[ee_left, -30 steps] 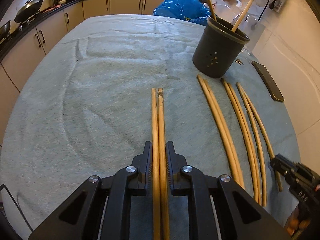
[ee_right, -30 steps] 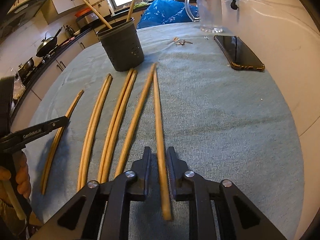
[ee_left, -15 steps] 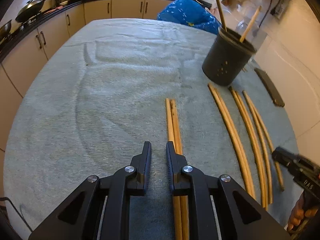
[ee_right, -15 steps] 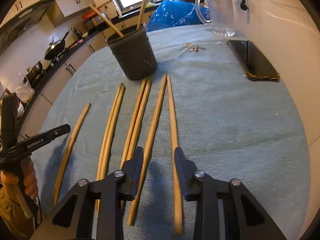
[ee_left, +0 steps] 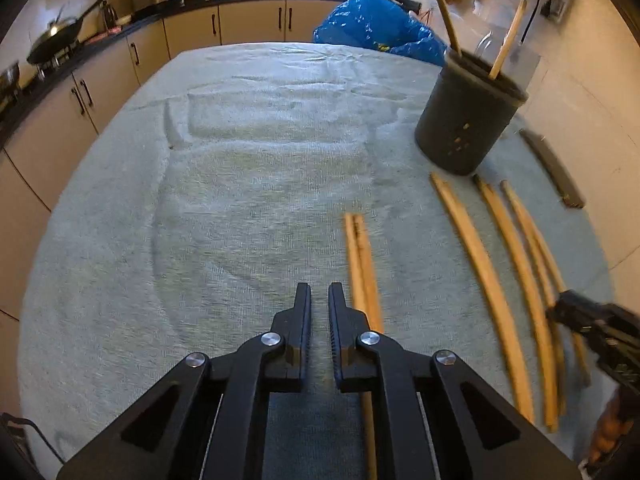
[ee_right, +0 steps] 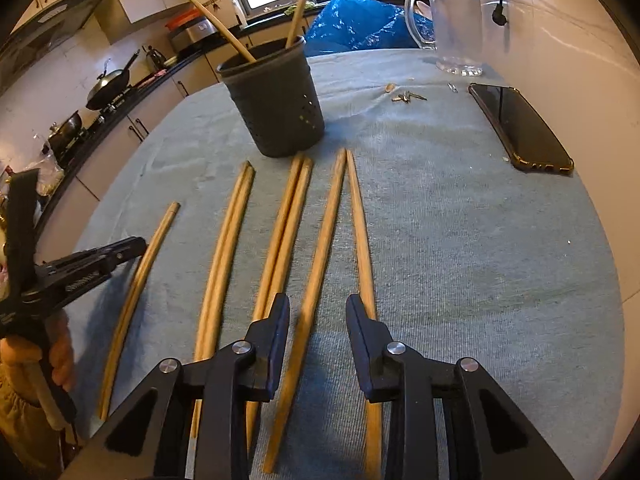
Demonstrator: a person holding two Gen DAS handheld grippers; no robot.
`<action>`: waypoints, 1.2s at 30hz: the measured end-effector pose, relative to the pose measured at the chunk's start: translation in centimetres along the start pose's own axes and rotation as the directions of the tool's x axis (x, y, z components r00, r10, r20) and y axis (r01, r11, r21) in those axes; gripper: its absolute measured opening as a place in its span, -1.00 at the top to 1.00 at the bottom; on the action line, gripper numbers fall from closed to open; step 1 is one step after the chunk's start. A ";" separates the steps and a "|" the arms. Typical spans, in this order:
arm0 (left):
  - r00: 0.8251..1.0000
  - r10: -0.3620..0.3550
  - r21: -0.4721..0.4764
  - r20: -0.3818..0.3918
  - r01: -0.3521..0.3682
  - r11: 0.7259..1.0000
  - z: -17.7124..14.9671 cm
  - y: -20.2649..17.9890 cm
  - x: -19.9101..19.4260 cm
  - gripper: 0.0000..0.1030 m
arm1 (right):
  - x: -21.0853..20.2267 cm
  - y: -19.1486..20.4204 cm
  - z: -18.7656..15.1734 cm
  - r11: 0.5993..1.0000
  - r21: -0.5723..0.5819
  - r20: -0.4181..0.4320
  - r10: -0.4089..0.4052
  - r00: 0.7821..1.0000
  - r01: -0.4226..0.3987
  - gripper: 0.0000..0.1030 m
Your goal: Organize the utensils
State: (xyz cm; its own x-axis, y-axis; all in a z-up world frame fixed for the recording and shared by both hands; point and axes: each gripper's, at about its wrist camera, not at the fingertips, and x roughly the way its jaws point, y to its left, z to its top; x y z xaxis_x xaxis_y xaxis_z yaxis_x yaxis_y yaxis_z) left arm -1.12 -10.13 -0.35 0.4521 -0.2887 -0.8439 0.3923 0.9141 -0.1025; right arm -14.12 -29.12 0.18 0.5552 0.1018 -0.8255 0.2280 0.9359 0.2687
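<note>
Kitchen cabinets ring a desk draped in grey-green towelling. On it stands a dark holder with two chopsticks already upright inside; roughly eight more chopsticks lie in paired rows before it, so most of the work seems left. Right tongs gape wide, straddling one stick without holding it. Left tongs sit narrow and hold nothing, a pair just beside them.

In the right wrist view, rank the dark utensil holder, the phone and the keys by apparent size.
1. dark utensil holder, largest
2. phone, close behind; its flat, foreshortened pose makes this pair unsure
3. keys, plainly smallest
</note>
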 end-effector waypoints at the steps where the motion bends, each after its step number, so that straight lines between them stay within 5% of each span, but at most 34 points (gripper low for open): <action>1: 1.000 -0.021 -0.011 0.007 0.021 1.000 0.0 0.1 -0.2 0.82 | 0.2 -0.1 0.1 1.000 0.002 -0.002 -0.002 1.000 0.002 0.39; 6: 0.998 -0.067 0.021 0.021 0.067 0.998 0.0 -0.8 0.0 0.82 | 0.5 -0.2 0.3 1.000 0.003 0.004 -0.008 1.000 0.008 0.39; 16: 0.999 0.045 0.122 0.027 -0.048 0.991 0.3 -2.4 1.1 0.84 | 0.5 0.0 0.3 1.000 -0.006 0.010 -0.023 1.000 0.023 0.39; 20: 1.000 0.024 0.085 -0.004 -0.024 0.996 0.9 -1.8 1.2 0.88 | 0.9 -0.3 0.9 0.999 0.032 -0.017 -0.008 1.000 0.009 0.82; 27: 0.993 -0.047 0.044 -0.109 0.052 0.998 -1.1 1.2 -0.9 0.89 | -0.8 -1.3 -1.2 0.995 0.089 -0.104 0.060 0.993 -0.051 0.84; 36: 0.989 0.010 0.085 -0.148 0.003 0.996 0.0 1.4 -0.2 0.88 | 0.5 0.3 0.6 0.999 -0.007 -0.133 -0.037 0.990 0.036 0.68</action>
State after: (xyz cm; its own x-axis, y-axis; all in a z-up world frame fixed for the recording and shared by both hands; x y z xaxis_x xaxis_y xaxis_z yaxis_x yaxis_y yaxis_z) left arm -0.61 -8.80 -0.33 0.3323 -0.2345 -0.9136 0.4603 0.8857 -0.0599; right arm -13.28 -28.98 0.14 0.4349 0.1112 -0.8936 0.2427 0.9411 0.2353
